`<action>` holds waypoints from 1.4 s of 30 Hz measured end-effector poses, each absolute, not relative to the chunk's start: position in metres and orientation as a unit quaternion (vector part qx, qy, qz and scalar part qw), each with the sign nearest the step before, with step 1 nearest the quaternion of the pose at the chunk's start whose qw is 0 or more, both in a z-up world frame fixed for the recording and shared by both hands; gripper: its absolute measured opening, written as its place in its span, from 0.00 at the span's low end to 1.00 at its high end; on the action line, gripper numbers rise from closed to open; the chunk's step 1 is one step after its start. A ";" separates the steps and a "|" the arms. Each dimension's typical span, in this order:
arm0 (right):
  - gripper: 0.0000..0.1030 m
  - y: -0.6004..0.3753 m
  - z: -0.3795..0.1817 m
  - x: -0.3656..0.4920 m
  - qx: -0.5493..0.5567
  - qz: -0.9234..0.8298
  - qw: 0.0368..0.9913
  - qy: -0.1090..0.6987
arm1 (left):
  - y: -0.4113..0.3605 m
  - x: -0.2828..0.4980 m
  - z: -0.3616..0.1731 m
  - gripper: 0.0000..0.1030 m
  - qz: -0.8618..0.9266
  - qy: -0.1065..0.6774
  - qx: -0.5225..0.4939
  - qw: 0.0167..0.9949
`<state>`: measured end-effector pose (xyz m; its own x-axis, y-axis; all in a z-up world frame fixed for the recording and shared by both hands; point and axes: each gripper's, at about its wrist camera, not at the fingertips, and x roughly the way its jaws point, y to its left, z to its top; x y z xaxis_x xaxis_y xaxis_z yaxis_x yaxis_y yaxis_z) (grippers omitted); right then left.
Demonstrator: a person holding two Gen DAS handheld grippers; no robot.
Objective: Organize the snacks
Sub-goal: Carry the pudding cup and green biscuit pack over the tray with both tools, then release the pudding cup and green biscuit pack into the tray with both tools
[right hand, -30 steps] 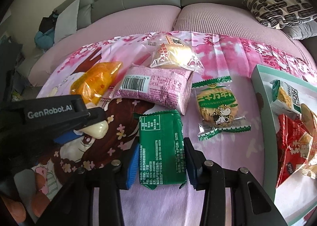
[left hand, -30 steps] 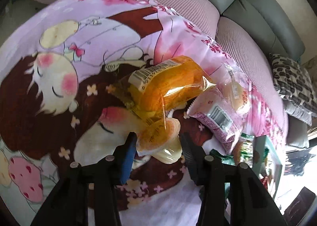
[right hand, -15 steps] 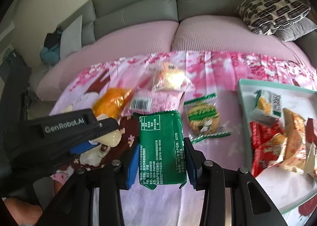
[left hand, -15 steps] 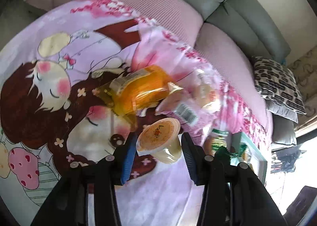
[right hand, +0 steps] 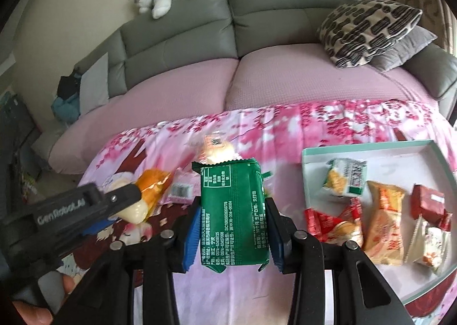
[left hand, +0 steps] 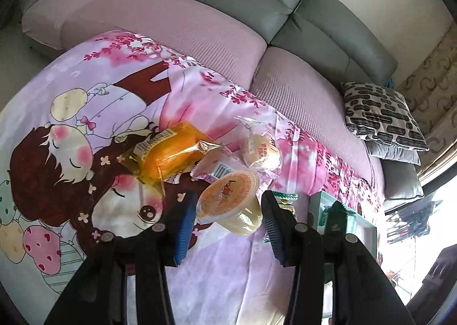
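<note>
My left gripper (left hand: pixel 228 211) clamps the tilted jelly cup (left hand: pixel 230 201) above the cloth; my right gripper (right hand: pixel 232 220) pinches the green packet (right hand: pixel 233 212) beside the tray (right hand: pixel 307 173); the cup's slick, tapered wall could slip; the packet's crinkly film might slide out.

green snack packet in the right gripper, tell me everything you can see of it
The green snack packet is a glossy, pillow-shaped foil wrapper with crimped, serrated ends. Its back faces the camera, showing a centre seam and small white printed text. It stands roughly upright, lifted clear of the pink printed cloth, pinched on both long sides by the right gripper. Nothing else touches it.
</note>
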<state>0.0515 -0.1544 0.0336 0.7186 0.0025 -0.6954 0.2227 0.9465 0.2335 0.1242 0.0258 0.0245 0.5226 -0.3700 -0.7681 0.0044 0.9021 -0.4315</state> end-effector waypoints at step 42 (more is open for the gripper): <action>0.43 -0.385 -0.002 -0.008 0.250 -0.302 0.848 0.357 | -0.233 0.092 0.005 0.46 -0.321 0.448 0.058 0.832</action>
<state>-0.0080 -0.3849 -0.0024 0.5629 -0.3324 -0.7567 0.6903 0.6927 0.2092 0.0921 -0.2333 0.0054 0.3924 -0.4825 -0.7831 0.5872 0.7867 -0.1905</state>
